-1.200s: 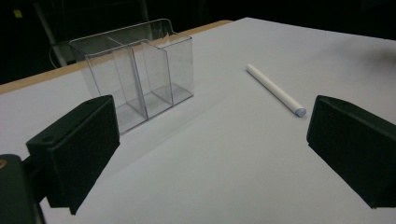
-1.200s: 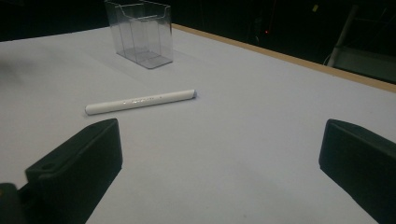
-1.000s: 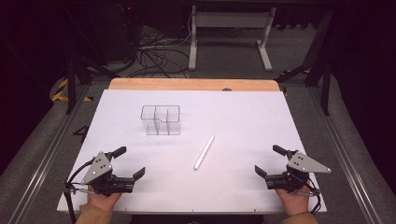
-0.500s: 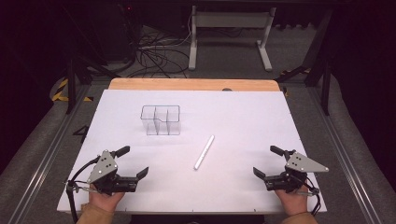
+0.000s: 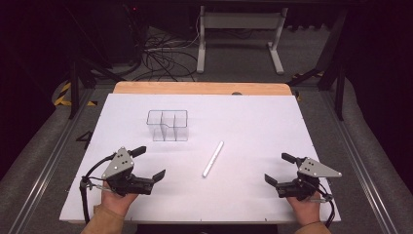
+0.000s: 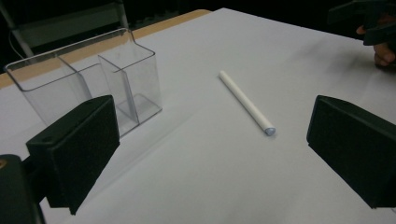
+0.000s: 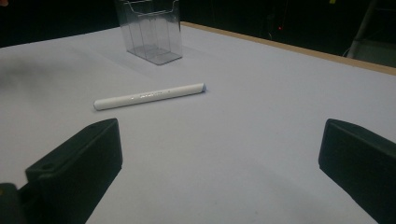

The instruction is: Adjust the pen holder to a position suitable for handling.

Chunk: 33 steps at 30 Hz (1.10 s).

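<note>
**Both tongs wide, pen between them**

Tongs first: I have the left gripper [image 5: 149, 163] and right gripper [image 5: 278, 168] resting near the desk's front corners, jaws spread wide, holding nothing. Across the broad white matte desk [image 5: 253, 122], the clear plastic three-compartment organiser [image 5: 168, 125] stands left of centre. Between my grippers lies the slim white cylindrical pen [image 5: 213, 159], smooth, its long axis running front-to-back with a slight tilt, about equally near either gripper.
</note>
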Motion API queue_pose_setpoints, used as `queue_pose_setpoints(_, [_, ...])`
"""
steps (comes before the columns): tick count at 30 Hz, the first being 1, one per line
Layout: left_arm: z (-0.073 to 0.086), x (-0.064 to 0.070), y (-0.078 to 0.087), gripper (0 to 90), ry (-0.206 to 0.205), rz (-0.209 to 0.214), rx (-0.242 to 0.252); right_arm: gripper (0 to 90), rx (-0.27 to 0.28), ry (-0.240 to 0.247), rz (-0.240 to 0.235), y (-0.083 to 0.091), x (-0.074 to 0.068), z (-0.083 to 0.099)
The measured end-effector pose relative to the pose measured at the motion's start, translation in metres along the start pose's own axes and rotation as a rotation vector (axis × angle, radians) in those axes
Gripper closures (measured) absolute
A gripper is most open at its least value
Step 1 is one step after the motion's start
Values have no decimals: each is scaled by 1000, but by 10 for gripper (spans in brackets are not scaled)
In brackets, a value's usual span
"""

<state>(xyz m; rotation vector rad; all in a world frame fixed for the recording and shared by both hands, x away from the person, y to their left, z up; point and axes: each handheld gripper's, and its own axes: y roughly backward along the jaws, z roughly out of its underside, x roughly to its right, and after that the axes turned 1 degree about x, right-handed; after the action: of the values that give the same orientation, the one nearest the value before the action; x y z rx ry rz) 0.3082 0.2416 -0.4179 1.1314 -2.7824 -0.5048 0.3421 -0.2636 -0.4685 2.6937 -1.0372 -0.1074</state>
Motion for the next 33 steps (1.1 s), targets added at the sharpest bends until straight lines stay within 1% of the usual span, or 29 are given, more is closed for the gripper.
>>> queue_pose_setpoints(8, [-13,3,-14,29,-9,20,-15,2,-8,6,-5,-1,-1,1])
queue_pose_setpoints(9, [-15,3,-16,28,-17,21,-17,2,-7,7,-6,-1,-1,1])
queue_pose_setpoints(14, [-23,5,-25,29,-24,40,-34,2,-5,4,-5,0,-1,1])
queue_pose_setpoints(17, [-27,7,-30,30,-25,52,-35,2,-1,-1,-5,1,0,1])
queue_pose_setpoints(19, [-30,9,-34,30,-25,68,-36,2,-2,-1,-6,0,-1,1])
queue_pose_setpoints(23, [-35,14,-40,15,-54,90,-36,2,-5,0,-6,0,-1,1])
queue_pose_setpoints(24, [-37,16,-43,14,-43,107,-39,2,-5,2,-6,0,-1,1])
queue_pose_setpoints(26, [-38,16,-43,14,-39,112,-39,2,-4,3,-7,0,-1,1])
queue_pose_setpoints(28, [-39,17,-45,13,-26,115,-44,2,-3,4,-9,0,-2,1])
queue_pose_setpoints(29, [-40,18,-46,13,-14,116,-47,2,-4,4,-9,0,-2,1])
queue_pose_setpoints(32, [-41,20,-49,23,31,111,-75,2,-7,0,-12,0,-1,2])
queue_pose_setpoints(33, [-42,20,-49,47,47,114,-77,2,-8,-1,-11,-1,-1,2])
